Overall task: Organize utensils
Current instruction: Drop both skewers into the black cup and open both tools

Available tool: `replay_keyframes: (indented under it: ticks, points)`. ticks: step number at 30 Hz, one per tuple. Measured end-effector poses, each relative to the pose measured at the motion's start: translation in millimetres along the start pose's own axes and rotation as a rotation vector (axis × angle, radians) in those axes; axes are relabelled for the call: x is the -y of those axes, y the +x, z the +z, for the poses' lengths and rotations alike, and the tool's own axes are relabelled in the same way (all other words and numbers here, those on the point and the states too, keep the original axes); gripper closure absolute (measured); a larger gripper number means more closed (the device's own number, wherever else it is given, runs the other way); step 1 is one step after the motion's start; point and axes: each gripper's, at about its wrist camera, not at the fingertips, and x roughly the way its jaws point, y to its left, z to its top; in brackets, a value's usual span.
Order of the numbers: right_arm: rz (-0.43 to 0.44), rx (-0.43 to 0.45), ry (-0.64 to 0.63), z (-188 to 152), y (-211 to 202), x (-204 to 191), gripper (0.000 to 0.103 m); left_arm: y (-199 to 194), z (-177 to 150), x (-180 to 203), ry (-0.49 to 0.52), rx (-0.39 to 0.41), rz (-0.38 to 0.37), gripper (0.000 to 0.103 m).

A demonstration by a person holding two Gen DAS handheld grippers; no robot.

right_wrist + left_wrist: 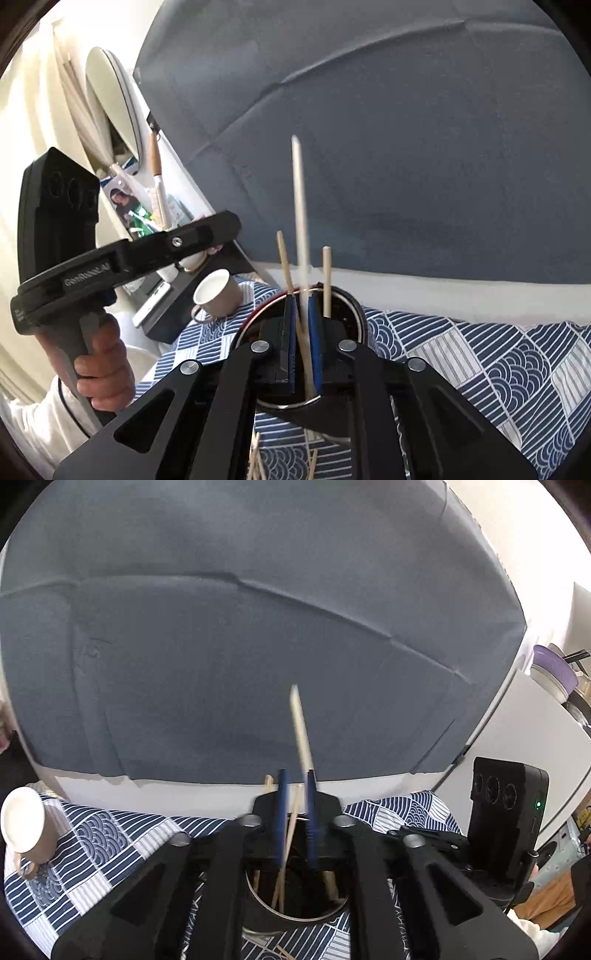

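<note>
A dark round utensil holder (295, 904) with a metal rim stands on the patterned cloth and also shows in the right wrist view (351, 306). Several wooden chopsticks stand in it (326, 280). My right gripper (302, 306) is over the holder, its blue pads close around a pale chopstick (300, 206) that points up, blurred. My left gripper (295, 786) is also over the holder, pads slightly apart; the pale chopstick (301, 727) rises beside its right pad. A thin chopstick (290, 834) leans between its pads.
A beige cup (27, 827) lies on its side on the blue-and-white cloth (110, 845), left of the holder; it also shows in the right wrist view (218, 295). A grey backdrop (258, 627) stands behind. Loose chopsticks (256, 458) lie near the front edge. The other gripper's body (110, 258) is at left.
</note>
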Motion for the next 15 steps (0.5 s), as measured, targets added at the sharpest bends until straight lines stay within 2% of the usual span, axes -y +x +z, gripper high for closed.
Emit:
replay_keyframes:
  ticks: [2, 4, 6, 9, 10, 12, 14, 15]
  points:
    - [-0.012, 0.002, -0.007, -0.6, -5.6, -3.1, 0.093, -10.2, 0.5, 1.5, 0.002, 0.013, 0.023, 0.068]
    - [-0.022, 0.006, -0.012, -1.7, -12.6, -4.4, 0.089, -18.6, 0.0, 1.9, -0.003, 0.018, 0.042, 0.058]
    - [-0.033, 0.014, -0.026, -3.2, -21.0, -8.0, 0.064, -30.6, 0.0, 2.7, -0.006, 0.025, 0.070, 0.050]
    - [-0.048, 0.024, -0.058, -5.6, -33.4, -16.4, 0.057, -43.6, -1.6, 7.1, -0.012, 0.021, 0.113, 0.040]
    - [-0.052, 0.021, -0.070, -6.8, -37.2, -19.4, 0.054, -49.1, -3.4, 6.2, -0.016, 0.022, 0.126, 0.032]
    - [-0.078, 0.010, -0.104, -10.5, -44.5, -25.8, 0.041, -60.4, -8.8, 4.8, -0.031, 0.022, 0.147, 0.025]
    - [-0.104, -0.004, -0.143, -15.2, -50.6, -31.9, 0.031, -68.3, -14.6, 0.5, -0.052, 0.020, 0.181, 0.012]
    - [-0.114, -0.007, -0.157, -17.6, -53.2, -34.0, 0.027, -74.9, -19.7, -4.6, -0.061, 0.018, 0.198, 0.013]
